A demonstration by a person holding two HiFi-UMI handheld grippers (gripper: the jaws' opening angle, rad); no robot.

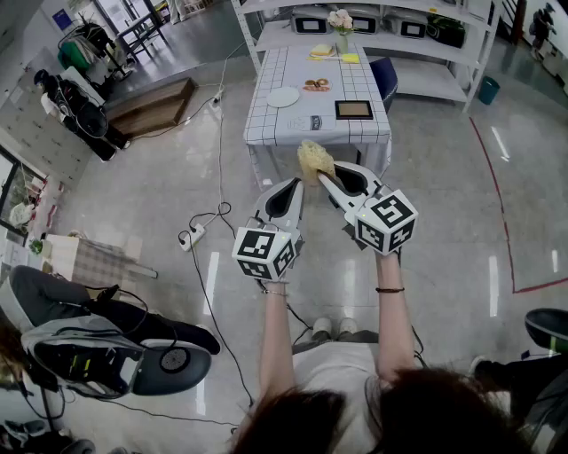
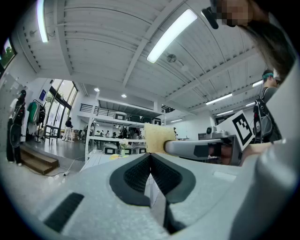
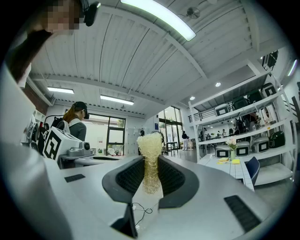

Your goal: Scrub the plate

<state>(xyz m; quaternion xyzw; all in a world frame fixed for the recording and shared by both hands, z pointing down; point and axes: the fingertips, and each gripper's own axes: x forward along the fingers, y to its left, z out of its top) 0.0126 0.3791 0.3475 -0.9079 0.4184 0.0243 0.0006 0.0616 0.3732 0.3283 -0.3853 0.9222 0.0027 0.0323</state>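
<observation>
A white plate [image 1: 283,97] lies on the left part of a grid-patterned table [image 1: 266,131], well beyond both grippers. My right gripper [image 1: 321,177] is held up in the air, shut on a yellow mesh scrubber [image 1: 315,160]. In the right gripper view the scrubber [image 3: 150,154] stands pinched between the pads and sticks out past the tips of the right gripper [image 3: 151,164]. My left gripper [image 1: 294,188] hangs just left of it, shut on nothing. From the left gripper [image 2: 150,158], I see the scrubber [image 2: 158,138] at the end of the right gripper's jaws.
The table also carries a small dish of food [image 1: 316,85], a framed tablet [image 1: 353,109] and a flower vase [image 1: 341,25]. White shelving [image 1: 417,44] stands behind it, with a blue chair [image 1: 383,78] beside it. Cables and a power strip [image 1: 193,235] lie on the floor; bags [image 1: 106,346] sit lower left.
</observation>
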